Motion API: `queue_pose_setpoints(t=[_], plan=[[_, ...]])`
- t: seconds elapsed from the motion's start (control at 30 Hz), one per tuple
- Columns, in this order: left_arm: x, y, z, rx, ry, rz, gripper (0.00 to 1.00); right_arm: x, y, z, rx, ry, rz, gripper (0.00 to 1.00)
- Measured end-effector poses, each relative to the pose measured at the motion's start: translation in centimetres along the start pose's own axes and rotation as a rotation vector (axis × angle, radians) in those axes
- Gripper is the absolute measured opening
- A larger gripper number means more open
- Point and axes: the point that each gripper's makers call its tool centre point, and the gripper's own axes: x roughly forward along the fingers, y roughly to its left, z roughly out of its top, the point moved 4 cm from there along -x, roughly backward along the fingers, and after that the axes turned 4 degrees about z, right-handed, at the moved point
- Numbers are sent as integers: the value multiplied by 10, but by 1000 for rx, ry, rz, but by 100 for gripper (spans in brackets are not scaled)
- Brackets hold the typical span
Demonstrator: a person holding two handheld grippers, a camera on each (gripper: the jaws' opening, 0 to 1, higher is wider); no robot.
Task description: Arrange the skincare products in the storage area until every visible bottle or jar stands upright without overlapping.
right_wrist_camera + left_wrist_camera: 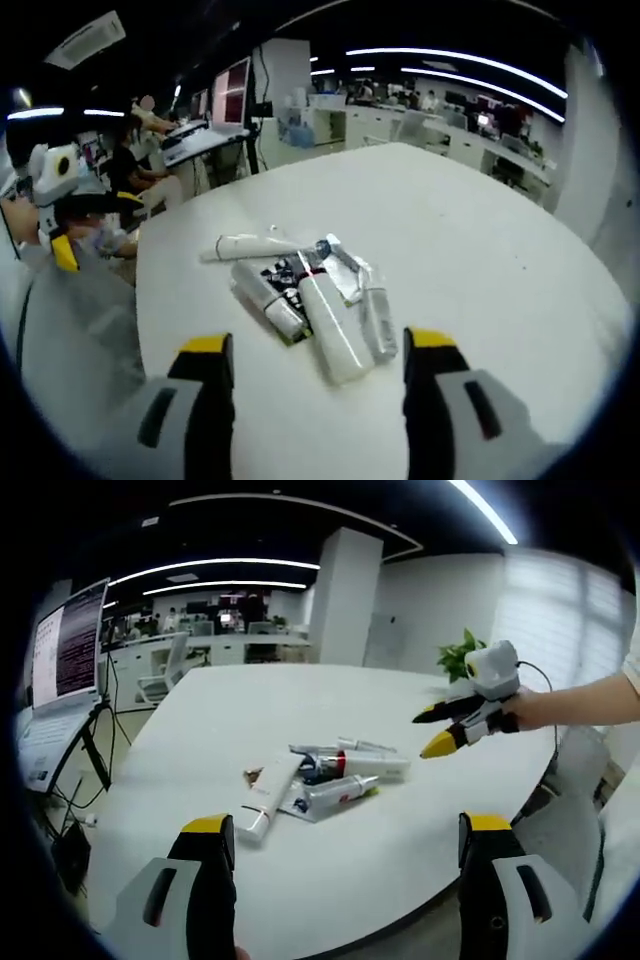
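The table (420, 820) is showing a smooth, matt white top that is catching only soft light. The tubes (310, 300) lying on it are looking like smooth plastic, mostly white or silvery with a slight sheen; one tube (368, 767) is wearing a glossy red band. The left gripper (345, 855) and right gripper (315, 375) are showing hard plastic jaws, black with yellow tips, on matt grey-white shells.
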Motion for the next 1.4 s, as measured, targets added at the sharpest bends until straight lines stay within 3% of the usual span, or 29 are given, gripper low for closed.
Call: queue_pose_setpoints(t=[0.27, 0.57, 0.8, 0.97, 1.4], plan=[[1, 0, -1, -7, 13, -1, 91, 30, -2, 9, -37, 54, 81, 54], [1, 0, -3, -13, 28, -8, 91, 69, -7, 10, -66, 137, 128, 53], [0, 2, -3, -26, 33, -6, 91, 98, -13, 5, -93, 248, 156, 47], [0, 4, -4, -32, 31, 0, 91, 111, -12, 5, -92, 299, 168, 39], [-1, 4, -3, -37, 27, 7, 91, 132, -4, 4, -182, 448, 178, 30]])
